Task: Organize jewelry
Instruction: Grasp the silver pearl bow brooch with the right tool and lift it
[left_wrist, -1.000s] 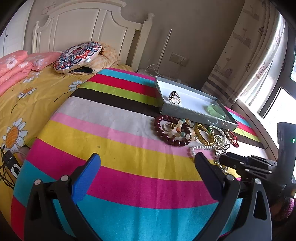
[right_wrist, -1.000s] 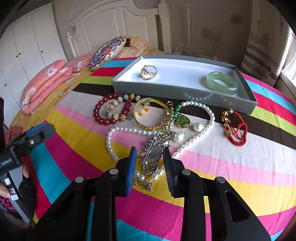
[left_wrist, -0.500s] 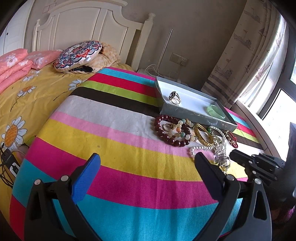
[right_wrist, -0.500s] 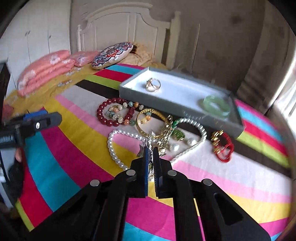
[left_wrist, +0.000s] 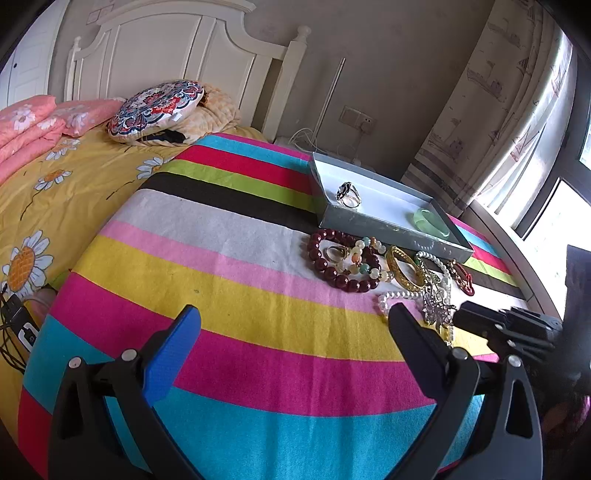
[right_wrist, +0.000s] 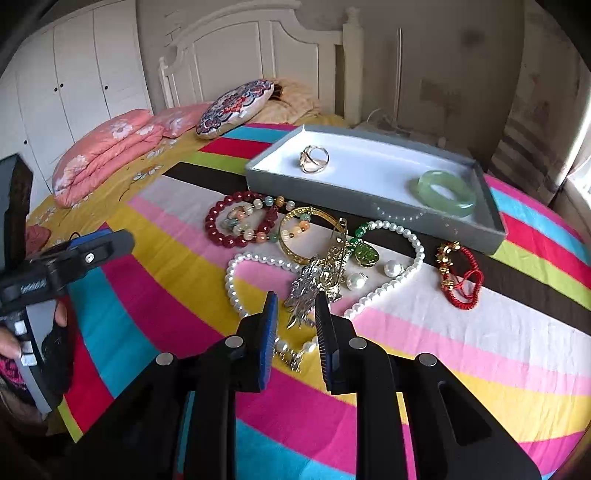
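Observation:
A grey tray (right_wrist: 332, 188) with a white floor holds a ring (right_wrist: 314, 158) and a green jade bangle (right_wrist: 447, 192). In front of it on the striped cloth lies a heap: dark red bead bracelet (right_wrist: 221, 232), gold bangle (right_wrist: 295, 247), pearl necklace (right_wrist: 417, 251), green pendant (right_wrist: 364, 253), red cord bracelet (right_wrist: 461, 280) and a silver brooch (right_wrist: 306, 288). My right gripper (right_wrist: 295, 299) hovers over the brooch's near end with its jaws opening; the brooch lies between the tips, unpressed. Left of the heap my left gripper (left_wrist: 291, 314) stands wide open over bare cloth.
The striped cloth (left_wrist: 221, 258) covers a rounded surface beside a bed with a yellow daisy quilt (left_wrist: 55, 192), a round patterned cushion (left_wrist: 155, 107) and pink pillows. A curtain and window are at the right. A hand (right_wrist: 11, 343) holds the left gripper's handle.
The right gripper's jaws closed down by the silver brooch half a second ago and have since parted a little; the brooch lies on the cloth. The left gripper has stayed put.

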